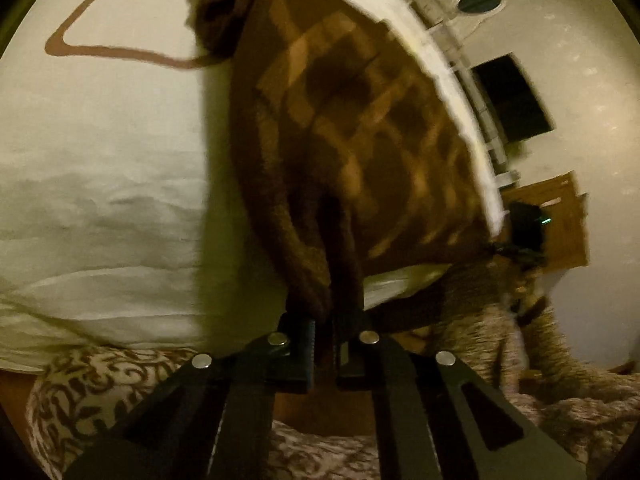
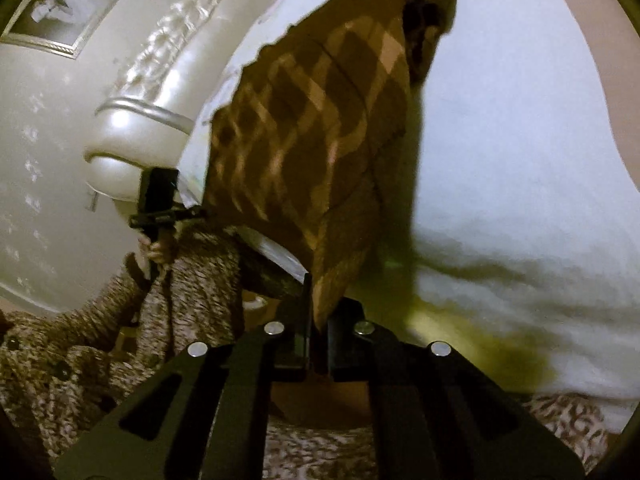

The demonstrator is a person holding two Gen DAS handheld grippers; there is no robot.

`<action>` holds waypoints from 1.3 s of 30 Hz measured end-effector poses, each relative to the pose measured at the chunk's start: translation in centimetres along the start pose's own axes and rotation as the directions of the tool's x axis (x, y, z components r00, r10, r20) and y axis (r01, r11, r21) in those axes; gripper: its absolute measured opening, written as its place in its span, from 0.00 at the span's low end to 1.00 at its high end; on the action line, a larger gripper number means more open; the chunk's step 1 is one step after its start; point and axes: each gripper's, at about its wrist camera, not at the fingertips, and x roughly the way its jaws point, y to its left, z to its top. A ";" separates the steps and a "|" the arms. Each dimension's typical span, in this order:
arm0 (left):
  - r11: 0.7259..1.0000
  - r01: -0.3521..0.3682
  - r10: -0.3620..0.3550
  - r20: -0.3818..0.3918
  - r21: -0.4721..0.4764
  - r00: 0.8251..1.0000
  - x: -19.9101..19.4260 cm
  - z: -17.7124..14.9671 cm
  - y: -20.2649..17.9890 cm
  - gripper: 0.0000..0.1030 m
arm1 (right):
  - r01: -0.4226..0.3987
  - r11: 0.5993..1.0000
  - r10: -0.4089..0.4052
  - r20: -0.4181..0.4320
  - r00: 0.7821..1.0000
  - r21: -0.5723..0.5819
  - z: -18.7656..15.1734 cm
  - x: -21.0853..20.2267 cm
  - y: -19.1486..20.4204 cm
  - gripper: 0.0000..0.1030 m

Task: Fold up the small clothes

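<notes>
Cloth point(image 1: 340, 128) hangs pinched in left gripper point(image 1: 325, 334); right gripper point(image 2: 318, 320) clenches its corner.

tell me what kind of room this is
Probably a bedroom: a white sheet spread like a bed, an ornate pale headboard-like frame, and a framed picture on the wall.

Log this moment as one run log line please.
left gripper: shut on brown checked cloth | right gripper: shut on brown checked cloth | over white sheet
</notes>
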 end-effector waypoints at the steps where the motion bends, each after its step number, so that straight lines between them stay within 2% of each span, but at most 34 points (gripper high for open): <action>1: 0.999 0.038 -0.038 0.025 -0.003 0.999 -0.6 -0.1 -0.1 0.05 | -0.016 1.000 0.016 0.017 1.000 0.003 0.0 -0.5 0.2 0.04; 5: 0.984 0.176 -0.176 0.151 0.014 0.973 -3.8 -0.3 -1.2 0.04 | -0.080 0.997 0.080 0.083 0.993 0.004 0.0 -2.2 1.5 0.04; 8: 0.963 0.266 -0.268 0.260 0.044 0.928 -6.9 -0.4 -2.5 0.04 | -0.131 0.991 0.131 0.135 0.982 -0.007 0.2 -3.8 2.8 0.04; 13: 0.924 0.368 -0.378 0.370 0.099 0.849 -10.0 -0.5 -5.0 0.04 | -0.206 0.977 0.212 0.213 0.954 -0.051 1.1 -6.2 5.3 0.04; 16: 0.908 0.400 -0.415 0.413 0.126 0.811 -11.1 -0.2 -6.9 0.04 | -0.247 0.965 0.260 0.262 0.929 -0.084 2.0 -7.6 6.9 0.04; 19: 0.885 0.448 -0.453 0.466 0.129 0.760 -12.4 0.3 -8.6 0.04 | -0.266 0.956 0.292 0.306 0.906 -0.124 2.9 -9.1 8.6 0.04; 21: 0.886 0.449 -0.441 0.500 0.112 0.745 -13.1 0.9 -9.5 0.04 | -0.278 0.949 0.313 0.345 0.885 -0.149 3.5 -10.3 9.4 0.04; 22: 0.887 0.450 -0.436 0.510 0.103 0.741 -13.2 1.2 -9.7 0.04 | -0.284 0.947 0.321 0.369 0.872 -0.152 4.1 -10.9 9.6 0.04; 26: 0.885 0.465 -0.385 0.570 0.005 0.726 -13.6 2.9 -9.0 0.04 | -0.298 0.944 0.330 0.424 0.843 -0.143 6.1 -11.9 8.8 0.04; 32: 0.866 0.482 -0.301 0.630 -0.132 0.715 -12.3 7.9 -5.6 0.04 | -0.321 0.944 0.314 0.478 0.820 -0.071 10.5 -11.5 5.4 0.04; 33: 0.863 0.475 -0.265 0.646 -0.171 0.715 -11.7 9.3 -4.5 0.04 | -0.315 0.947 0.303 0.485 0.820 -0.059 11.1 -11.3 5.0 0.04; 37: 0.829 0.490 -0.207 0.665 -0.270 0.717 -10.3 11.9 -0.9 0.04 | -0.328 0.944 0.264 0.513 0.817 0.036 14.8 -9.7 1.5 0.04; 39: 0.827 0.470 -0.164 0.666 -0.310 0.727 -9.3 13.7 0.5 0.04 | -0.319 0.945 0.239 0.515 0.823 0.071 16.3 -8.9 0.2 0.04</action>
